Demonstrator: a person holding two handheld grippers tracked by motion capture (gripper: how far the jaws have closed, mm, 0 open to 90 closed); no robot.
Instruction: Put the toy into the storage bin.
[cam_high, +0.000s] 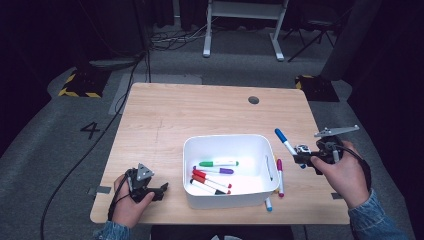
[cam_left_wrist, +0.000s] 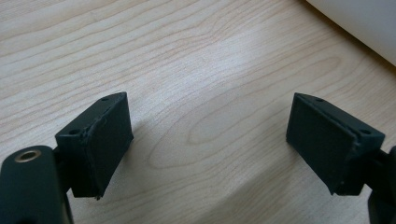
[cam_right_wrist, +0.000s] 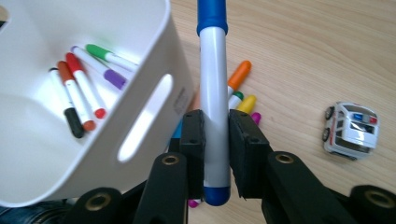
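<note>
Right gripper (cam_right_wrist: 215, 135) clamps blue marker (cam_right_wrist: 214, 93) beside bin (cam_high: 225, 145); carry it level over the rim before releasing; left gripper (cam_left_wrist: 210, 140) waits wide open

**Readable marks**

We read one sign: a large dark numeral "4" (cam_high: 90, 130) on the grey floor (cam_high: 45, 150) left of the table; small print on the white bin's wall (cam_right_wrist: 180, 103) is too blurred for us to read.

dark room, grey carpet floor (cam_high: 60, 150)
</note>
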